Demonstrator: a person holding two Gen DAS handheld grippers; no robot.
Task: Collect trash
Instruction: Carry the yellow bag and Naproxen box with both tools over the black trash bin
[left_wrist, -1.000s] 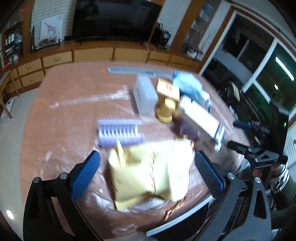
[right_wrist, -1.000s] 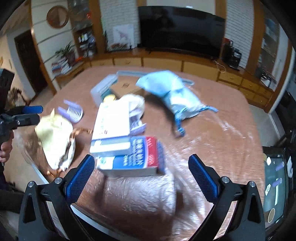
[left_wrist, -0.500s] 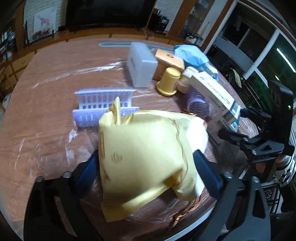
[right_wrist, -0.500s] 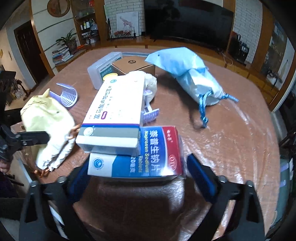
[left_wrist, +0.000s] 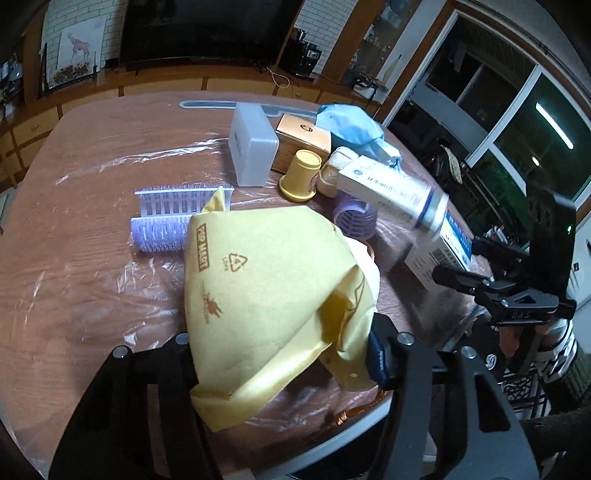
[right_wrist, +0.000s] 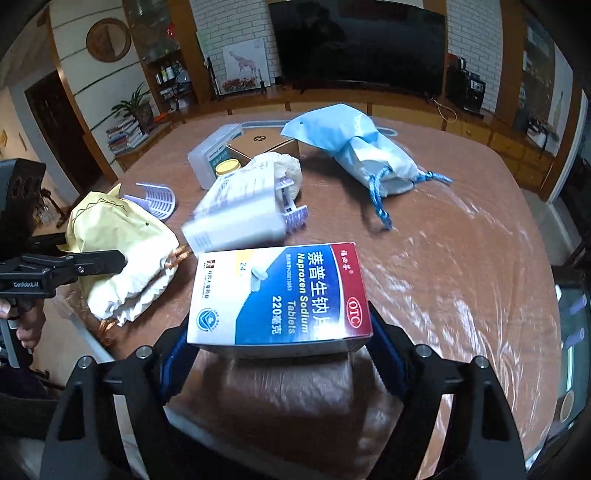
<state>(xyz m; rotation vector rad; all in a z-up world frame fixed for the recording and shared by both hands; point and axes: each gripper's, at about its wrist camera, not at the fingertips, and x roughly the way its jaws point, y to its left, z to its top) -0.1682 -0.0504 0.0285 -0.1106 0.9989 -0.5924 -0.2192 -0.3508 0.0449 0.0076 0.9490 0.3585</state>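
Note:
My left gripper (left_wrist: 280, 354) is shut on a yellow paper bag (left_wrist: 266, 291) at the table's near edge; the bag also shows in the right wrist view (right_wrist: 118, 236). My right gripper (right_wrist: 277, 350) is shut on a blue, red and white tablet box (right_wrist: 280, 291) and holds it near the table's edge. A white box (right_wrist: 236, 218) that lay on top of it is blurred and tilting off toward the far left. That white box shows in the left wrist view (left_wrist: 388, 184), with the tablet box (left_wrist: 439, 254) under it.
On the plastic-covered table (left_wrist: 92, 155) stand a grey case (left_wrist: 251, 147), a brown carton (left_wrist: 303, 136), a yellow cup (left_wrist: 301, 173), purple hair rollers (left_wrist: 173, 210) and a blue drawstring bag (right_wrist: 354, 147). A TV and cabinets line the far wall.
Both grippers have closed, the left on the yellow bag and the right on the tablet box. The tablet box has lifted and the white box is sliding off it.

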